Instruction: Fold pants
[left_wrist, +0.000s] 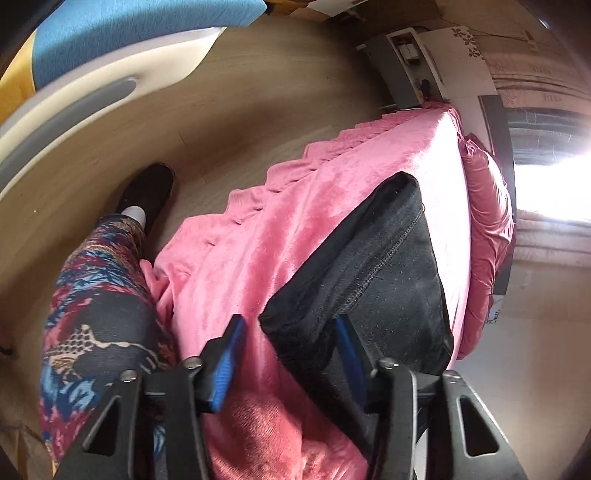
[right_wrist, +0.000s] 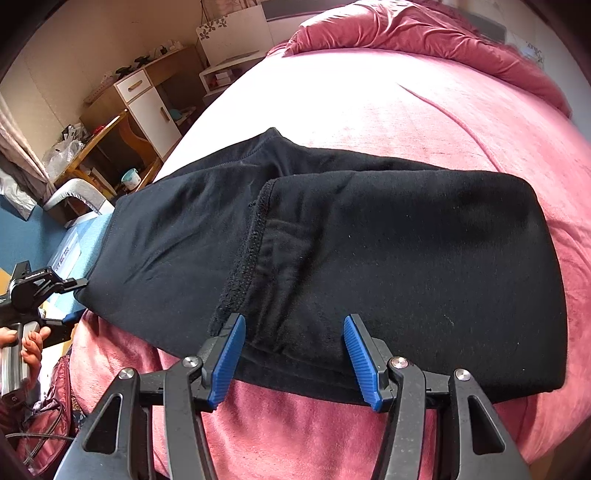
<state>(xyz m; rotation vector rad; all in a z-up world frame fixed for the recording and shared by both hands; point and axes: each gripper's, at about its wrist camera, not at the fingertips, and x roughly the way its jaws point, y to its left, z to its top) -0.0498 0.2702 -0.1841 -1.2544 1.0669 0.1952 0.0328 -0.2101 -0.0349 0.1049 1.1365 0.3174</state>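
Black pants (right_wrist: 369, 258) lie folded across a pink bed cover (right_wrist: 443, 122), one layer doubled over the other with a fuzzy hem edge showing. My right gripper (right_wrist: 295, 362) hovers open over the pants' near edge, a blue pad on each side of a flat stretch of fabric. In the right wrist view my left gripper (right_wrist: 79, 299) sits at the pants' left end, held by a hand (right_wrist: 26, 343). In its own view the left gripper (left_wrist: 291, 354) is open, with a corner of the pants (left_wrist: 369, 266) lying between its fingers.
The person's leg in patterned trousers (left_wrist: 96, 314) and a black shoe (left_wrist: 147, 192) stand on the wooden floor beside the bed. A bunched pink duvet (right_wrist: 424, 37) lies at the bed's far end. A white cabinet (right_wrist: 147, 103) and cluttered furniture line the wall.
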